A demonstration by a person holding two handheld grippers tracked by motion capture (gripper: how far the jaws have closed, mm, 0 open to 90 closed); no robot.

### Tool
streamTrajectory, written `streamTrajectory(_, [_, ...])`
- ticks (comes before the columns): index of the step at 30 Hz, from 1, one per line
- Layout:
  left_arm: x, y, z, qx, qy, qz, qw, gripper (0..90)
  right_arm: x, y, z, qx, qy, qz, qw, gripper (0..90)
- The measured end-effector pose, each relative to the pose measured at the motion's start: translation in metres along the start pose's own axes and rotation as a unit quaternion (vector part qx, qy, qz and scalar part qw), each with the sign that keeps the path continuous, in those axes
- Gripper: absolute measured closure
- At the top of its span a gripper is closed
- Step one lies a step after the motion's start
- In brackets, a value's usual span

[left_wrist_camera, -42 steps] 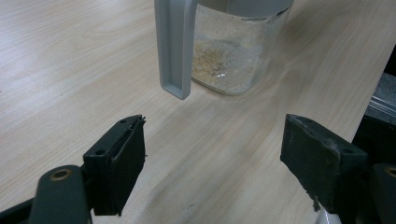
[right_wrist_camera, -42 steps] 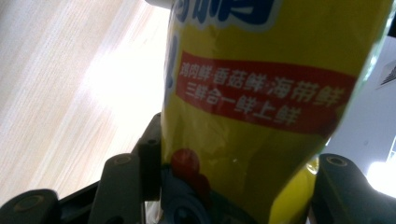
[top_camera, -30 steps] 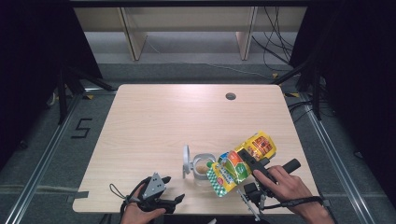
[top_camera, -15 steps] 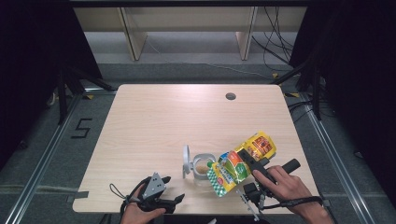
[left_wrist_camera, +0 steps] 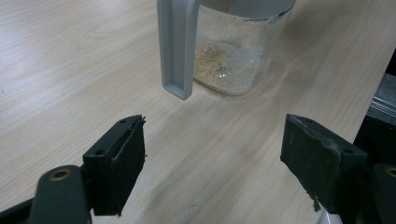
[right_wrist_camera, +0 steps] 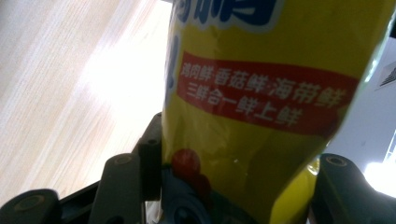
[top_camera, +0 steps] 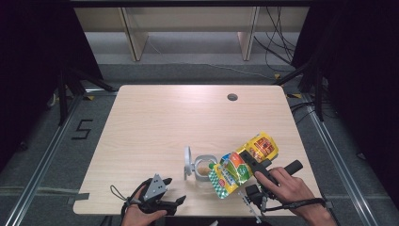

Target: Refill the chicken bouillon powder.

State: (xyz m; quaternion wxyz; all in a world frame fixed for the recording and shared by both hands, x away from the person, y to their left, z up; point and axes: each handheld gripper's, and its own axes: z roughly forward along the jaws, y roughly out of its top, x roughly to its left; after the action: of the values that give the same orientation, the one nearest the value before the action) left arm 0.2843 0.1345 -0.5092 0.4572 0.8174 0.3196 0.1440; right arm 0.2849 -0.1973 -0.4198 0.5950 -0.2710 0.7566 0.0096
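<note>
High view: the right gripper [top_camera: 251,165] pinches a soft, light yellow foil seasoning pouch [top_camera: 242,164] at lower right, tilted over a clear glass jar [top_camera: 203,168].

Left gripper view: the left gripper [left_wrist_camera: 212,158] is spread and empty; the jar looks fragile.

Right gripper view: the pouch crumples, so it is best held mid-body.

One glass jar [top_camera: 205,167], one yellow seasoning pouch [top_camera: 242,164], two hand-held grippers, one table [top_camera: 155,122].

The jar [top_camera: 205,168] stood on the table [top_camera: 155,122] near its front edge, the pouch [top_camera: 242,163] tilted at its right.
</note>
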Motion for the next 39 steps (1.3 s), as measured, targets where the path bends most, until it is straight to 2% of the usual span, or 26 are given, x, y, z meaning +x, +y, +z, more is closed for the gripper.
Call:
streamTrajectory(6, [-0.0011,-0.0004,0.0016,-0.010,-0.003,-0.008,0.9999,21.2,-0.0025,-0.0007,-0.0022,0.003,0.004,-0.004,1.0000,49.2])
streamTrajectory(10, [-0.0001,-0.0002,0.0005,-0.003,-0.001,0.000,1.0000,21.2,-0.0022,-0.0002,-0.0016,0.004,0.006,-0.004,1.0000,49.3])
streamTrajectory(19, [-0.0007,-0.0001,0.0005,-0.004,-0.001,-0.004,1.0000,21.2,-0.0005,0.0007,-0.0004,0.002,0.011,0.001,0.9999,49.8])
streamTrajectory(22, [-0.0012,0.0003,0.0001,-0.006,-0.002,-0.006,1.0000,21.2,0.0001,0.0001,0.0003,-0.003,0.005,-0.002,1.0000,49.9])
streamTrajectory(24, [-0.0007,0.0001,-0.0002,-0.002,-0.001,-0.005,1.0000,21.2,-0.0006,0.0004,-0.0004,0.001,0.009,-0.004,1.0000,50.0])
streamTrajectory(29, [-0.0011,0.0002,0.0001,-0.004,-0.002,-0.005,1.0000,21.2,0.0000,0.0005,-0.0012,0.001,0.008,0.005,1.0000,50.1])
streamTrajectory(31, [-0.0013,0.0001,0.0002,-0.005,-0.001,-0.008,1.0000,21.2,0.0003,0.0006,-0.0010,0.001,0.009,0.004,1.0000,50.2])
streamTrajectory(32, [-0.0013,0.0001,0.0002,-0.005,-0.001,-0.008,1.0000,21.2,-0.0008,0.0007,-0.0008,0.000,0.008,-0.004,1.0000,50.2])
streamTrajectory(39, [-0.0013,0.0001,0.0001,-0.006,-0.002,-0.008,0.9999,21.2,-0.0005,0.0004,-0.0007,0.000,0.007,-0.004,1.0000,50.3])
